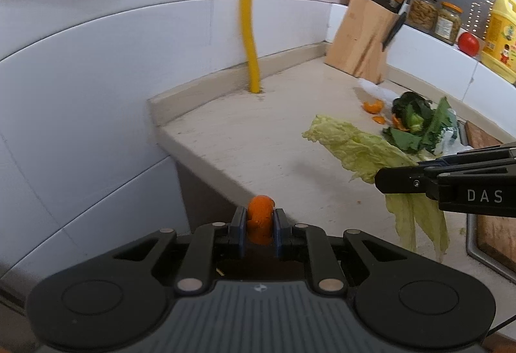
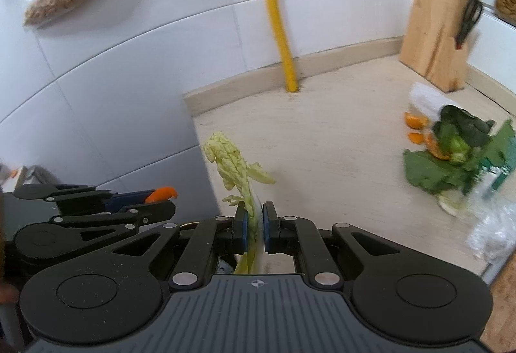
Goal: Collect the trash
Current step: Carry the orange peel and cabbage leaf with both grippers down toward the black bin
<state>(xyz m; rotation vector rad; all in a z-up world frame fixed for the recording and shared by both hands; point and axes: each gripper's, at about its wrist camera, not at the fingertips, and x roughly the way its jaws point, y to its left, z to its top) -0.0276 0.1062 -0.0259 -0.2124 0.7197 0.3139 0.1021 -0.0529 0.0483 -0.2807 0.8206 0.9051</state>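
My left gripper point(image 1: 260, 213) is shut on a piece of orange peel point(image 1: 260, 217), held above the counter's near left edge; from the right wrist view the same gripper point(image 2: 161, 201) shows at the left with the peel point(image 2: 162, 193) sticking out. My right gripper point(image 2: 254, 217) is shut on a pale green cabbage leaf point(image 2: 237, 159) that stands up between the pads. In the left wrist view that gripper point(image 1: 383, 180) comes in from the right with the cabbage leaf point(image 1: 358, 146) hanging from both sides. More scraps lie on the counter: dark green leaves point(image 1: 416, 124) and orange peel bits point(image 1: 372, 106).
A beige counter point(image 1: 258, 140) meets white tiled walls. A yellow pipe point(image 1: 250, 30) rises from its back edge. A wooden knife block point(image 1: 361, 37), jars point(image 1: 422, 11), a tomato point(image 1: 468, 43) and a yellow oil bottle point(image 1: 501, 37) stand at the back right. A wooden cutting board point(image 1: 493, 237) lies right.
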